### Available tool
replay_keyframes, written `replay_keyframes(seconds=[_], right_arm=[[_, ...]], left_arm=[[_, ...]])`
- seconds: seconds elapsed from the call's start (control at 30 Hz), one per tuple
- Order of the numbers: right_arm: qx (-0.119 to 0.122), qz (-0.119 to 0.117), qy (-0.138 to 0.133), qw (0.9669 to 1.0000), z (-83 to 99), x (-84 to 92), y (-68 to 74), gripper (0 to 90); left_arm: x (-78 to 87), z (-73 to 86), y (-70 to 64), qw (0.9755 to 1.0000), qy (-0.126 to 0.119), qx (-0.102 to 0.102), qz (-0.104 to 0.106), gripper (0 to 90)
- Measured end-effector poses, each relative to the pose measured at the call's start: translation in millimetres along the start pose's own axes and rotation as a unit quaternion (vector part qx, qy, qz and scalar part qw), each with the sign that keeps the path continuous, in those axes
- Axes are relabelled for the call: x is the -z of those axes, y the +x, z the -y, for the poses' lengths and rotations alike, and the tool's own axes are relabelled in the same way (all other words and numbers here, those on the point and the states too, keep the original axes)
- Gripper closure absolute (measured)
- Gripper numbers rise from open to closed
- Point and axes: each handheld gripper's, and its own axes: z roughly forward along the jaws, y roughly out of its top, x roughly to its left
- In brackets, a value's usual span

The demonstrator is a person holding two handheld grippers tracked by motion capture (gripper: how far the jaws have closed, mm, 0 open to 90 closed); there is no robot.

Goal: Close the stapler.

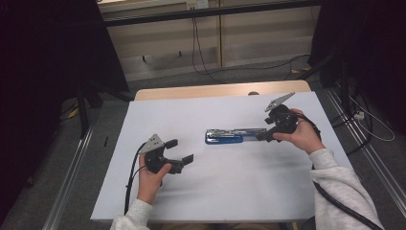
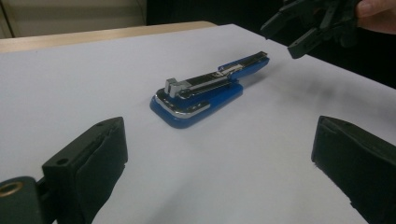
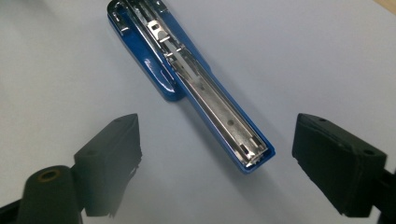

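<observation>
A blue stapler lies swung open flat on the white tabletop, its metal staple rail facing up. In the high view my right gripper hovers at the stapler's right end, held in a hand. The right gripper view has the stapler running away from me, its near tip between my open jaws. My left gripper stands open on the left, short of the stapler, with nothing between its jaws. The right gripper hangs over the stapler's far end in the left gripper view.
The white top ends in a wooden strip at the back. Cables trail over the grey floor beyond. Metal rails run along both sides of the table, and dark drapes stand at left and right.
</observation>
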Motion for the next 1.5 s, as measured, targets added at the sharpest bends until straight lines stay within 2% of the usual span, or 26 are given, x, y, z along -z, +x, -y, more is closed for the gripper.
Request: replay_keyframes(seconds=[0.1,0.27,0.33,0.43,0.53,0.6,0.67,0.8,0.9,0.93,0.97,1.0,1.17,1.27,1.33,1.43,1.5], right_arm=[[-0.013,0.01,0.0,0.9999,10.1,2.6,-1.3,18.8],[-0.015,0.021,0.0,0.9997,18.6,7.5,-0.8,25.8],[-0.02,0.027,-0.003,0.9994,22.8,10.6,0.2,30.4],[-0.026,0.04,-0.008,0.9988,27.5,14.1,1.1,41.9],[-0.036,0.052,-0.018,0.9979,33.4,17.2,0.7,55.1],[-0.036,0.064,-0.011,0.9972,37.2,17.6,0.1,60.9],[-0.042,0.072,-0.009,0.9965,41.1,17.5,-0.5,68.3],[-0.052,0.087,-0.004,0.9948,47.7,15.1,-1.2,80.6],[-0.052,0.094,0.0,0.9942,52.7,9.4,-1.9,86.9],[-0.053,0.096,0.006,0.9939,53.6,7.3,-1.9,88.6],[-0.052,0.098,0.009,0.9937,54.2,5.2,-2.1,89.7],[-0.053,0.101,0.009,0.9934,54.6,3.1,-2.0,90.0],[-0.058,0.111,0.005,0.9921,54.3,-4.6,-3.0,90.0],[-0.061,0.111,0.006,0.992,53.2,-7.6,-4.8,90.0],[-0.058,0.113,0.008,0.9918,53.3,-9.6,-5.8,90.0],[-0.058,0.117,0.009,0.9914,52.7,-11.6,-6.8,90.0],[-0.057,0.115,0.011,0.9916,51.6,-12.8,-6.8,90.0]], left_arm=[[-8.0,-1.5,1.4,0.9999,0.012,0.0,-0.005,4.9],[-18.5,-4.4,2.7,0.9997,0.022,0.0,-0.008,8.9],[-22.8,-4.8,3.4,0.9997,0.019,-0.001,-0.013,13.6],[-29.6,-7.9,4.9,0.9991,0.033,-0.006,-0.026,18.5],[-34.4,-10.8,6.3,0.9988,0.036,-0.003,-0.034,29.7],[-37.8,-11.6,7.9,0.9984,0.036,0.006,-0.043,39.1],[-42.5,-12.8,10.2,0.9973,0.052,0.008,-0.051,49.0],[-52.9,-12.9,14.2,0.9963,0.059,0.018,-0.06,67.9],[-61.7,-10.4,17.6,0.9953,0.066,0.027,-0.065,81.1],[-64.6,-9.8,19.1,0.9944,0.076,0.027,-0.069,84.7],[-68.1,-9.2,19.8,0.9942,0.076,0.033,-0.069,86.5],[-70.6,-9.1,21.2,0.9941,0.081,0.03,-0.066,88.6],[-86.0,-10.2,22.9,0.9915,0.106,0.025,-0.071,90.0],[-92.1,-11.3,24.7,0.9909,0.115,0.022,-0.068,90.0],[-94.6,-12.2,24.6,0.9914,0.112,0.025,-0.062,90.0],[-97.4,-12.6,23.7,0.9906,0.122,0.021,-0.058,90.0],[-98.1,-13.1,23.4,0.9913,0.117,0.022,-0.056,90.0]])
